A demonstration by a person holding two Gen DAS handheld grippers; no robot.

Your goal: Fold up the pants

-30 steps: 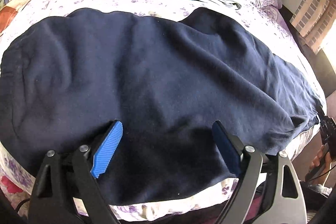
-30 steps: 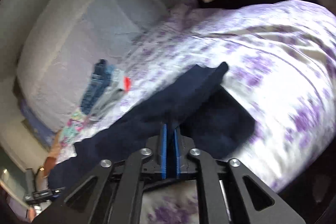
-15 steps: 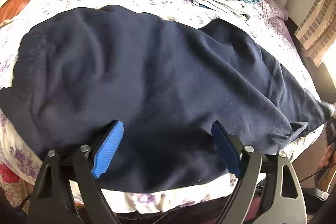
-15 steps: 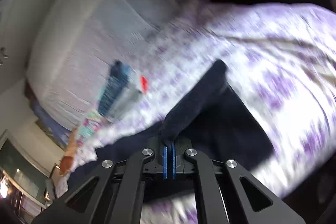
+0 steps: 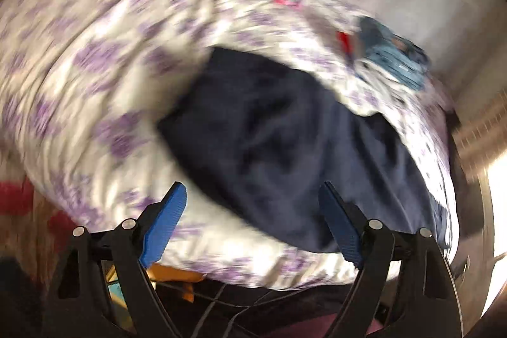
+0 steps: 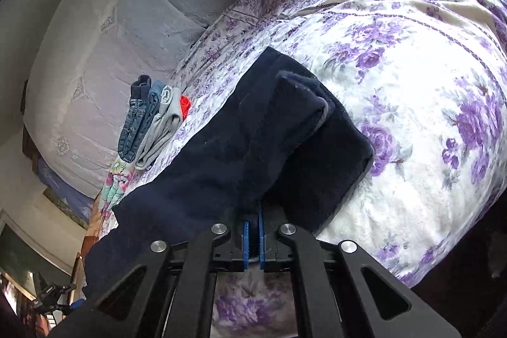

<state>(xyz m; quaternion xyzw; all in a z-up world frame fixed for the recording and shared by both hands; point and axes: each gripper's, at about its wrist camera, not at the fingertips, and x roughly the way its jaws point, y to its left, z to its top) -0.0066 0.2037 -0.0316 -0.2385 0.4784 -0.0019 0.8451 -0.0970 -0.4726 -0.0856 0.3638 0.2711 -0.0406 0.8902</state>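
Navy fleece pants (image 6: 240, 148): spread on the bed (image 6: 427, 84), over a floral purple-and-white cover; one leg end lifted and doubled back over the rest, hem and pale inner edge showing near the fold. Judged mid-fold, the raised end carried toward the waist half so the garment halves lengthwise.

Right tool (image 6: 252, 239): blue pads pressed together, clenched on a pinch of the pants fabric rising directly from between them. Grip placed at the cloth's edge, presumably so the layer can be dragged without bunching.

Left tool (image 5: 253, 224): released, fingers spread wide, nothing between them. Hovering over the near edge of the pants (image 5: 285, 148); view heavily motion-blurred, so contact with the cloth cannot be told. Probably held free to pin or smooth the lower layer.

Stack of folded clothes (image 6: 149, 122): denim, grey and a red item, set well apart near the pillows, likely finished pieces kept out of the working area.

Patterned turquoise-pink garment (image 6: 115, 179): beside the stack, partly hidden behind the pants.
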